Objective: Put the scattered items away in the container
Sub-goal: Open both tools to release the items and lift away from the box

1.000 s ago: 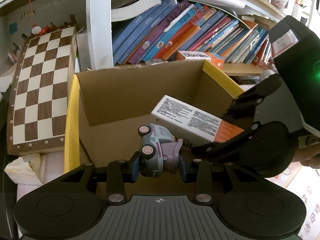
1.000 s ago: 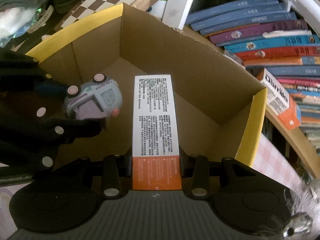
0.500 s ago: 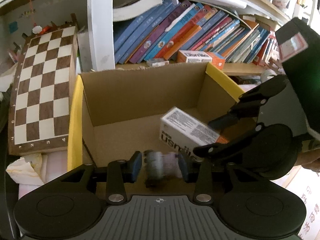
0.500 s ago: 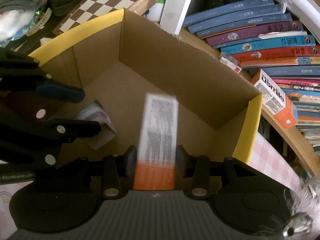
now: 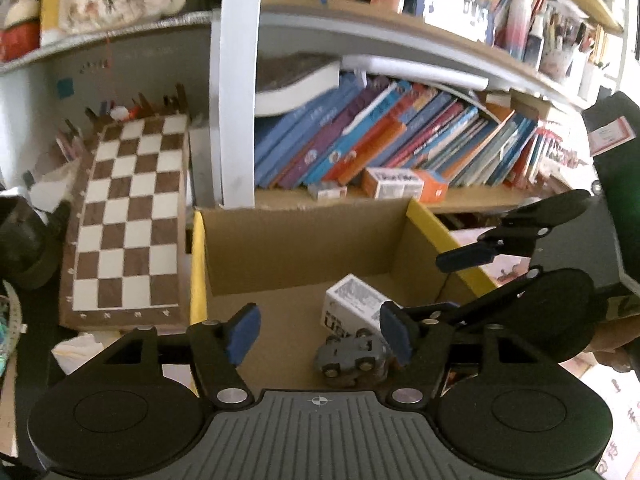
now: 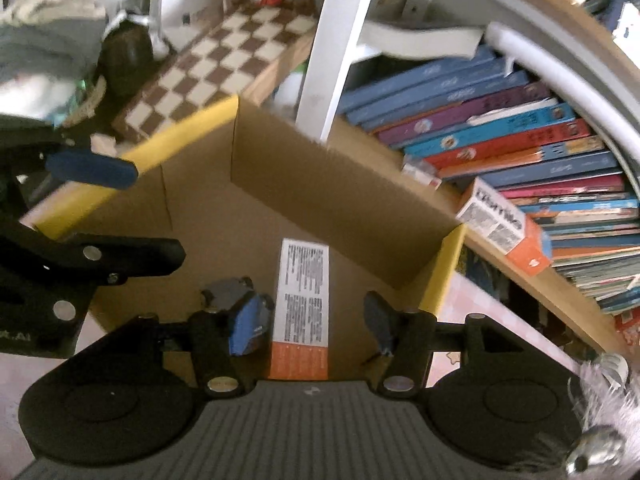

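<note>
- The left gripper [image 5: 322,334] is hovering over the cardboard box [image 5: 296,248], its jaws opening, blue pads well apart and gripping nothing.
- The toy car [image 5: 352,356] is lying on the box floor, tipped so its wheels are showing, down at about 5 o'clock from the box's middle in the left wrist view.
- The right gripper [image 6: 310,322] is coming in from 3 o'clock of the left one, its jaws opening too; neither pad is touching anything.
- The white and orange carton [image 6: 302,308] is resting flat on the box floor between and below those pads, released, with the toy car just beside it at its 9 o'clock in the right wrist view.
- So 2 items are sitting inside the container, and that part of the tidying is looking done.
- Whether any scattered items are waiting elsewhere I cannot tell; the views are showing only the chessboard [image 5: 128,216] at 9 o'clock of the box and the bookshelf [image 5: 380,144] at 12 o'clock, which seem to belong where they are.
- My guess is both hands are about to lift clear and search for more.
</note>
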Demonstrator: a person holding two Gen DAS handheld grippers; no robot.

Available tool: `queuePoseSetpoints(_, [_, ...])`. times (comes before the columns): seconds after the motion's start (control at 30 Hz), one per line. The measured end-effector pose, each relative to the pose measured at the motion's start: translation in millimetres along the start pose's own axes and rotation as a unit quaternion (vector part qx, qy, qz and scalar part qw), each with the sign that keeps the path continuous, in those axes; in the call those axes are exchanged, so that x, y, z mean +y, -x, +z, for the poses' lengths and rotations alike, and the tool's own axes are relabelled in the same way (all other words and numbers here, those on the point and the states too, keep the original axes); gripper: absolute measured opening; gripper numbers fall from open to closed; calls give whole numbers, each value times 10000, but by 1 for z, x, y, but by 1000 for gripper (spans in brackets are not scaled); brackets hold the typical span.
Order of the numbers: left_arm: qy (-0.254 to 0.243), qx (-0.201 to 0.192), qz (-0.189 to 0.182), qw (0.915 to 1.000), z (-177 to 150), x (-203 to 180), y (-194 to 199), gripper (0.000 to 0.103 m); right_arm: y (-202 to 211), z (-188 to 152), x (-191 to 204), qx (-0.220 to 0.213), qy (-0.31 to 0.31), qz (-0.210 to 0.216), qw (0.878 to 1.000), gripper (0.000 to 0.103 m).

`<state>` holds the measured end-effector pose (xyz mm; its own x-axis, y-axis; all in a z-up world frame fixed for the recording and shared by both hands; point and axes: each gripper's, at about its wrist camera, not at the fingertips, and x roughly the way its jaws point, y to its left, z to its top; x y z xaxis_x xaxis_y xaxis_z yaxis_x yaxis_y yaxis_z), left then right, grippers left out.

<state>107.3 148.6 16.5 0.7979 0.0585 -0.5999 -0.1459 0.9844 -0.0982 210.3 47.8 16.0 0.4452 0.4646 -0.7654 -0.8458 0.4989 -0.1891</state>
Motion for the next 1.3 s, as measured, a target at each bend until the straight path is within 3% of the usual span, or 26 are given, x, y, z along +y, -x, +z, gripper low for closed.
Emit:
queuePoseSetpoints(0.2, [32, -218, 63, 9997, -5, -5, 28, 74, 40, -9, 0, -373, -307, -103, 9988, 58])
queuePoseSetpoints(0.47, [137, -218, 124, 9996, -22, -10, 49, 76, 73, -31, 6, -548, -621, -165, 9964, 59])
queuePoseSetpoints(0.7, [225, -146, 137, 9995, -42, -19, 64, 82, 94, -63, 10, -690, -1184, -334, 9900, 66])
queuePoseSetpoints(1.3, [142, 137, 169, 9997, -88, -47, 74, 83, 110, -146, 41, -262, -1705, -630, 9830, 80])
